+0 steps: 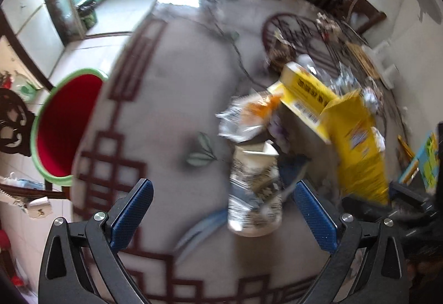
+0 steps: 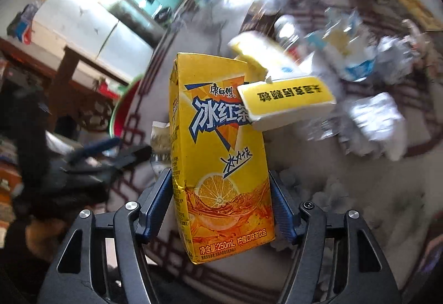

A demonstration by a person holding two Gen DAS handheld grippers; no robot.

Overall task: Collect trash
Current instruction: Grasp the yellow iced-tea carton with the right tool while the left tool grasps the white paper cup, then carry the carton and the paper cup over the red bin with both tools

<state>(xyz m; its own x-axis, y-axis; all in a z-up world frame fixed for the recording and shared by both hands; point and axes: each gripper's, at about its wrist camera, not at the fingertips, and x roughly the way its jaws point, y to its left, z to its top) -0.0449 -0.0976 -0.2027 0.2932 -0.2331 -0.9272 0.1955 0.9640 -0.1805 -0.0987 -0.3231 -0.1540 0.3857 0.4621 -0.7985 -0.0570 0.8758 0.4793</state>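
My right gripper is shut on a yellow iced-tea carton and holds it upright above the table; the carton also shows in the left wrist view. A small yellow box lies just behind it and also shows in the left wrist view. My left gripper is open, its blue pads on either side of a crumpled clear cup or bottle on the table. A red bin with a green rim stands left of the table, and shows in the right wrist view.
The round table has a patterned cloth. Crumpled plastic wrappers and foil are piled around a dark lattice turntable. A carved chair stands by the bin. The views are motion-blurred.
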